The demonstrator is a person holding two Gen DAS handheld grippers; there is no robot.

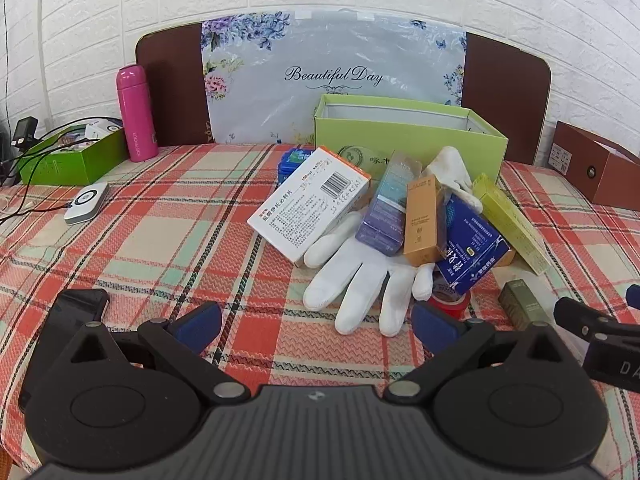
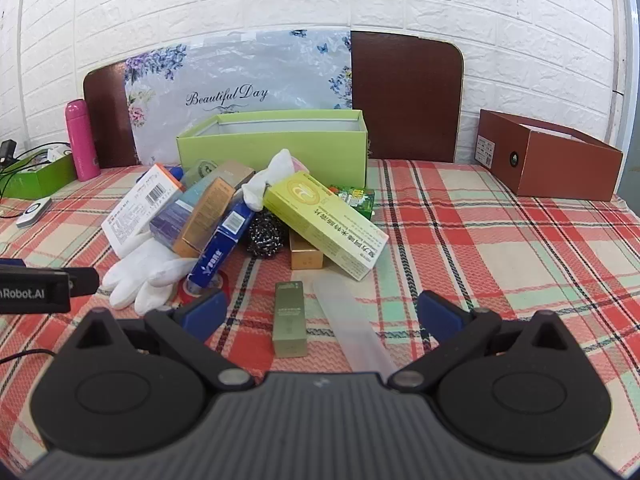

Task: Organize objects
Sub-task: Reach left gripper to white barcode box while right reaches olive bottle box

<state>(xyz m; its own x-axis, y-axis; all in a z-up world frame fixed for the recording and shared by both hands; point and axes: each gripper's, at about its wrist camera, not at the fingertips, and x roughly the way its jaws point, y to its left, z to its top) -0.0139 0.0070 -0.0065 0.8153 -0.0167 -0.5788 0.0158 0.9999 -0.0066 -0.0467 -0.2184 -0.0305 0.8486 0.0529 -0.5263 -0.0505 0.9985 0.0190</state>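
Observation:
A heap of small boxes lies on the plaid tablecloth in front of an open light-green box [image 1: 408,136] [image 2: 272,148]. In the heap are a white medicine box [image 1: 310,204], a purple box [image 1: 386,216], an orange box [image 1: 424,220], a blue box [image 1: 472,248] and a yellow-green box [image 2: 324,224]. A white glove [image 1: 360,280] lies under them, fingers toward me. My left gripper [image 1: 316,322] is open just short of the glove's fingertips. My right gripper [image 2: 322,314] is open over a small olive box [image 2: 290,320] and a translucent strip [image 2: 352,328], touching neither.
A red tape roll [image 1: 450,300] peeks out under the blue box, and a steel scourer [image 2: 264,236] sits in the heap. A pink flask [image 1: 136,112], a green tray [image 1: 72,156] with cables and a white device [image 1: 88,202] stand left. A brown box [image 2: 552,156] is far right.

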